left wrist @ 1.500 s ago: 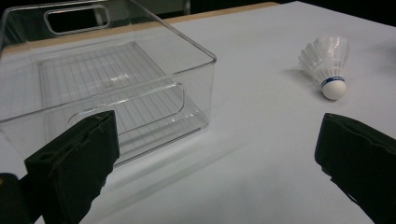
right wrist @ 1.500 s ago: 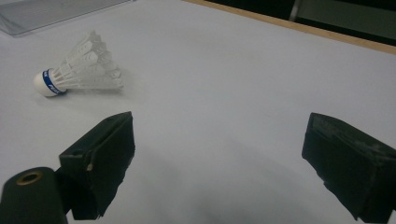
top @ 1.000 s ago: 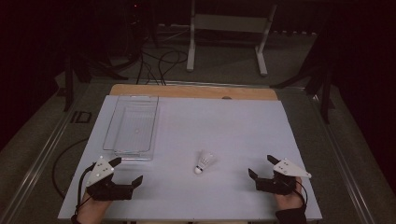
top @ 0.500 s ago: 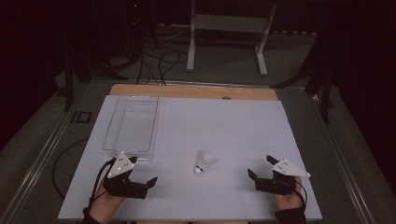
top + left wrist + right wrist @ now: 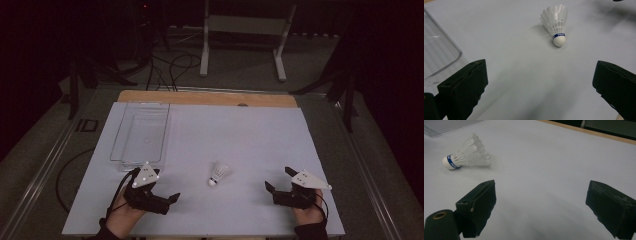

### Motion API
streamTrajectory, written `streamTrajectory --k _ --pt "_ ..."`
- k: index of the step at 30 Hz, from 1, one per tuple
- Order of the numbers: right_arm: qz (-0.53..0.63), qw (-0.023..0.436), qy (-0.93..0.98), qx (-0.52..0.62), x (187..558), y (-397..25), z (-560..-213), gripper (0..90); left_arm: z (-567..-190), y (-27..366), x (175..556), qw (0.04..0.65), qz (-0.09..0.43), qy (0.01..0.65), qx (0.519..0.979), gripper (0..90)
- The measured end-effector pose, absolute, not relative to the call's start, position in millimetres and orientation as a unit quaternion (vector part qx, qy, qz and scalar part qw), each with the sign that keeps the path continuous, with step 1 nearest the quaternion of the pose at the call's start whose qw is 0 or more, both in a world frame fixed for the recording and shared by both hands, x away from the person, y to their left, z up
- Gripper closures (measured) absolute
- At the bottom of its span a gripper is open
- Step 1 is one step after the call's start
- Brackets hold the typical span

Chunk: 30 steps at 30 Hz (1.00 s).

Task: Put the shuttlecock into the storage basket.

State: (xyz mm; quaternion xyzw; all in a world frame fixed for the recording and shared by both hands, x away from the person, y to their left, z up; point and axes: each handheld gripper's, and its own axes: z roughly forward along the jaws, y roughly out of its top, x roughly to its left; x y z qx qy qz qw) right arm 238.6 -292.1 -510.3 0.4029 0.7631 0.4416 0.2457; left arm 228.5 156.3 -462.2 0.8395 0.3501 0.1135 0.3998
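A white feather shuttlecock [image 5: 218, 173] lies on its side on the white table sheet [image 5: 235, 130], near the front middle. Its cork with a blue band [image 5: 559, 40] points toward the person. To its left, my left gripper [image 5: 171, 203] stands open in a hand, jaws aimed rightward, still short of the shuttlecock [image 5: 555, 21]. Nothing sits between the wide-apart jaws of the left gripper [image 5: 540, 68]. My right gripper [image 5: 278, 179] rests open near the front right, pointing left. From the right gripper [image 5: 541, 192] the shuttlecock [image 5: 466, 152] lies ahead to the left.
A clear plastic tray [image 5: 116, 145] sits at the left of the sheet, just beyond the left gripper; its rounded corner [image 5: 439, 55] is close to the left jaw. A wooden strip [image 5: 207, 98] borders the far edge. Cables and a stand lie on the dark floor beyond.
My left gripper has slid to the right along the front of the sheet, closer to the shuttlecock. The right gripper and the shuttlecock have stayed put.
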Motion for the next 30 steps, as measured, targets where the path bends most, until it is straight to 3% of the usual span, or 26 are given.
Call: streamTrajectory --k 30 --pt "0.439 0.238 0.769 0.400 239 -291 -511 9.2 -466 103 244 0.320 0.079 0.326 0.886 0.6"
